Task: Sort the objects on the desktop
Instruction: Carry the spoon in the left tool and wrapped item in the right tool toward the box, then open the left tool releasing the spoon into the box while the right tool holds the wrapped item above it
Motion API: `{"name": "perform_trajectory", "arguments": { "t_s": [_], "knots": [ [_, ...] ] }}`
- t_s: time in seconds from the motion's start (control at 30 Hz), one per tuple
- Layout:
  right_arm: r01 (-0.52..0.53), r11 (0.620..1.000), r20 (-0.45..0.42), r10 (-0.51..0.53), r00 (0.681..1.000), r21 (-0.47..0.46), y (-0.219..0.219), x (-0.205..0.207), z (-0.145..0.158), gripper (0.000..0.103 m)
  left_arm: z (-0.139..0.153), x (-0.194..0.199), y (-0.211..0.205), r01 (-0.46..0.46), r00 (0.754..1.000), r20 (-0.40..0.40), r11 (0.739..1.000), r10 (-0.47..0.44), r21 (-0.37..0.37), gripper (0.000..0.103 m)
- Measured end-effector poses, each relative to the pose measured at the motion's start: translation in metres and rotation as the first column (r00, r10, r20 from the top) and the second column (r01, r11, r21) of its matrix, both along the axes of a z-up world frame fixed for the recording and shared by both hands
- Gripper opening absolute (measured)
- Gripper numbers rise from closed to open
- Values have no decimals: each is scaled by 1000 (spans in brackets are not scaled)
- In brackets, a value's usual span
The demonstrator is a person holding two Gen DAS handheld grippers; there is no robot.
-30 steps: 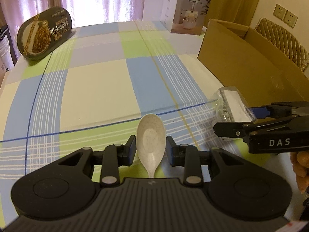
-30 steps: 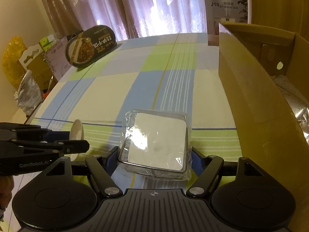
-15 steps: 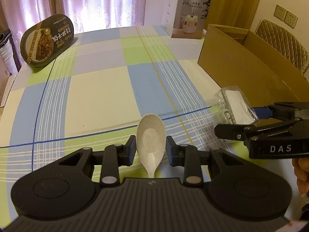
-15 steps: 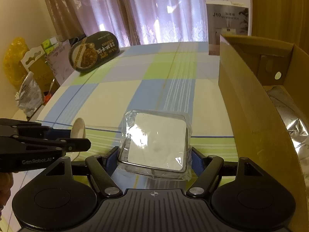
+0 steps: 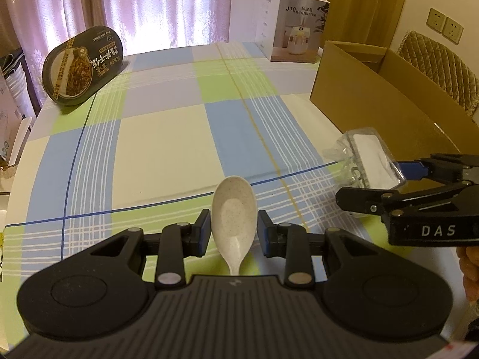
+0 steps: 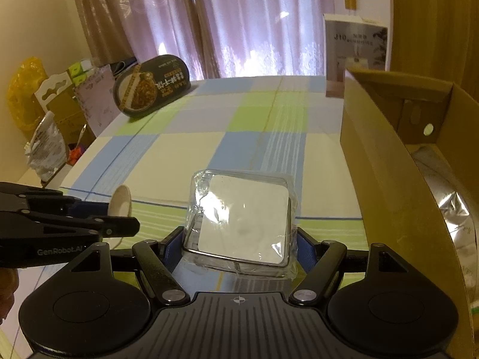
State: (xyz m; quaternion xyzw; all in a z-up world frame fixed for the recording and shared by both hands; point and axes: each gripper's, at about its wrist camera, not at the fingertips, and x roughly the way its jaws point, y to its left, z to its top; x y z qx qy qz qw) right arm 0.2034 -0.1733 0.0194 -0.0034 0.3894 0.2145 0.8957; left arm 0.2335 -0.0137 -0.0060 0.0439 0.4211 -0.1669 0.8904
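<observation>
A speckled white spoon (image 5: 234,209) stands bowl-forward between the fingers of my left gripper (image 5: 233,228), which is shut on it above the checked tablecloth. In the right wrist view the same spoon (image 6: 120,204) shows at the left in that gripper. My right gripper (image 6: 239,239) is shut on a square white pad wrapped in clear plastic (image 6: 242,221), held above the table. The wrapped pad (image 5: 371,158) also shows at the right of the left wrist view. An open cardboard box (image 6: 389,161) stands just right of it.
A dark oval noodle tub (image 5: 82,64) leans at the far left of the table (image 5: 167,137). A humidifier carton (image 5: 295,28) stands at the far edge behind the cardboard box (image 5: 374,95). Silver foil (image 6: 449,206) lies inside the box. A hand (image 5: 471,272) holds the right gripper.
Both grippers have risen and tilted up with their loads held; the table looks farther below and more curtain shows. The grips are unchanged.
</observation>
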Motion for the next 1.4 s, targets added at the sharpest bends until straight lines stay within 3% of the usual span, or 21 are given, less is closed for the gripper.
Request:
{"name": "perform_trajectory", "arguments": {
  "t_s": [0.3,0.6,0.77,0.97,1.2,1.4],
  "knots": [
    [14,999,70,-16,997,29,-4,-11,16,72,19,-6,4,-8,999,35,999,10,-49,27],
    [45,997,200,-57,978,61,-18,-30,70,72,76,-13,-28,45,989,148,991,-26,-128,27],
    [84,996,249,-89,964,32,-55,-33,107,72,98,-17,-66,110,981,178,981,-81,-160,27],
    [176,984,274,-165,948,-16,-120,-29,134,72,114,-21,-123,168,978,160,961,-134,-221,27],
    [250,968,262,-232,937,-36,-186,-26,133,72,127,-10,-194,183,979,142,942,-148,-283,27],
    [282,959,240,-270,933,-19,-225,-15,121,72,117,12,-234,141,989,91,939,-118,-314,27]
  ]
}}
